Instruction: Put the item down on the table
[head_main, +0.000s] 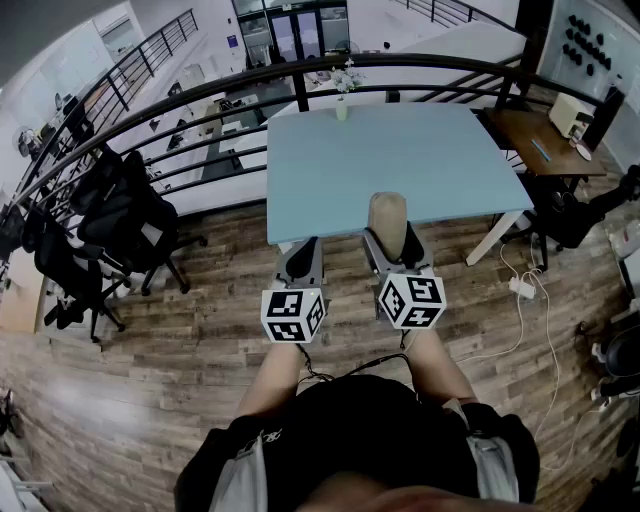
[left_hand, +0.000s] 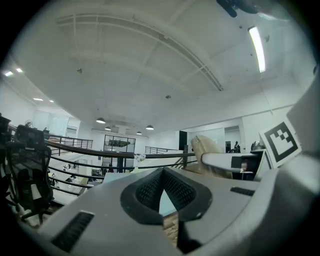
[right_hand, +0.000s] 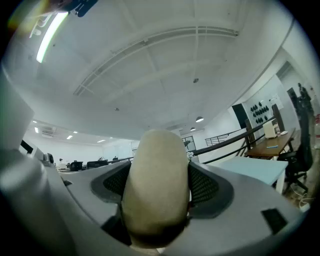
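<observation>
A beige, rounded oblong item (head_main: 386, 213) stands upright between the jaws of my right gripper (head_main: 392, 245), which is shut on it. It hangs over the wooden floor just before the near edge of the light blue table (head_main: 380, 150). In the right gripper view the item (right_hand: 156, 185) fills the gap between the dark pads, and the table (right_hand: 252, 167) lies to the right. My left gripper (head_main: 300, 255) is level beside it, shut with nothing in it. In the left gripper view its jaws (left_hand: 162, 175) meet at the tips, and the item (left_hand: 205, 147) shows at the right.
A small vase of flowers (head_main: 343, 85) stands at the table's far edge by the black railing (head_main: 200, 100). Black office chairs (head_main: 110, 220) stand to the left. A wooden desk (head_main: 540, 140) is at the right, with a power strip and cables (head_main: 520, 288) on the floor.
</observation>
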